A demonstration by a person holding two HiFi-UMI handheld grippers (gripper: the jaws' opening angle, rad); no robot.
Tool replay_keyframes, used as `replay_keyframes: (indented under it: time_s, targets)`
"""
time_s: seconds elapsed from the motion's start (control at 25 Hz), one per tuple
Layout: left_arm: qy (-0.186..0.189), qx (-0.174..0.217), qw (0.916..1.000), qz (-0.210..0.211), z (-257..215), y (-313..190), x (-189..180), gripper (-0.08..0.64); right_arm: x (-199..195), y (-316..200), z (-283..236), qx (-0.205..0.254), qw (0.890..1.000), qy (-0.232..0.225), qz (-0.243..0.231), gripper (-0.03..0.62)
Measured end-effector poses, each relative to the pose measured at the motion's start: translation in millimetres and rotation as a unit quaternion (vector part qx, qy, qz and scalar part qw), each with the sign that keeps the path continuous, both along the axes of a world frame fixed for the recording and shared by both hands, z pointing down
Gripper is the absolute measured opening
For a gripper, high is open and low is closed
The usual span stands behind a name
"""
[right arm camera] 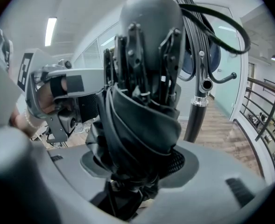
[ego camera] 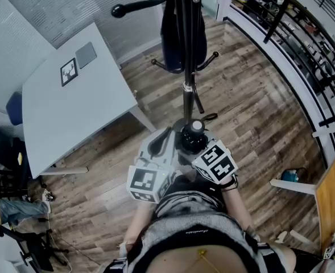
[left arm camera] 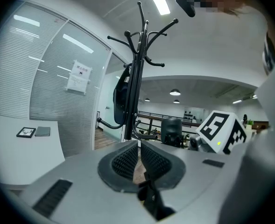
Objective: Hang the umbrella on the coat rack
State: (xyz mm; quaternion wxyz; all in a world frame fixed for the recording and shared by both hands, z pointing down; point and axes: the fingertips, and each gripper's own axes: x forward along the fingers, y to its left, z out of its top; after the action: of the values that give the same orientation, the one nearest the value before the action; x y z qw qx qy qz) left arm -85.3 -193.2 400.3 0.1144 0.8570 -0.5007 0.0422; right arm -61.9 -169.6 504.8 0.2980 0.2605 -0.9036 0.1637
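stage: early, nothing hung | right gripper (right arm camera: 138, 168) clamped round folded umbrella (ego camera: 195, 131), held low, just near side of coat rack (ego camera: 186, 90) pole | left gripper (left arm camera: 138, 160) jaws nearly together, nothing clearly gripped, just left of umbrella | left to do: raise to a hook (left arm camera: 167, 26), hang, release
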Motion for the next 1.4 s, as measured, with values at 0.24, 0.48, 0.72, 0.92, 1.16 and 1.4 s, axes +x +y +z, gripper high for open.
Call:
replay_keyframes:
  time_s: [0.24,0.48,0.72,0.92,1.16,1.4]
  targets:
    - [-0.005,-0.006,0.9999,-0.013,2.4,0.6,-11.1,0.018,-3.1,-2.8,9.6,-0.009,1.0,0.002,-0.002,0.247]
    - [-0.006,-0.009,0.9996,-0.025,3.7,2.0,-20.1,0.018,-5.7,-3.6,16.7,-0.016,1.0,0.006,-0.006,0.247]
    - [-0.007,-0.016,0.9994,-0.029,11.6,2.5,-24.0,0.018,-6.4,-4.9,28.7,-0.028,0.999,0.013,-0.014,0.247]
    - [-0.007,-0.021,0.9993,-0.03,14.0,0.1,-24.8,0.018,-7.7,-9.5,33.5,-0.033,0.999,0.012,-0.017,0.247]
    - [-0.009,-0.023,0.9991,-0.036,14.7,0.9,-25.9,0.018,-7.6,-13.7,37.2,-0.033,0.999,0.017,-0.021,0.247]
    - [-0.003,-0.02,0.9988,-0.045,12.9,0.9,-27.1,0.018,-7.2,-13.5,42.2,-0.039,0.998,0.023,-0.033,0.247]
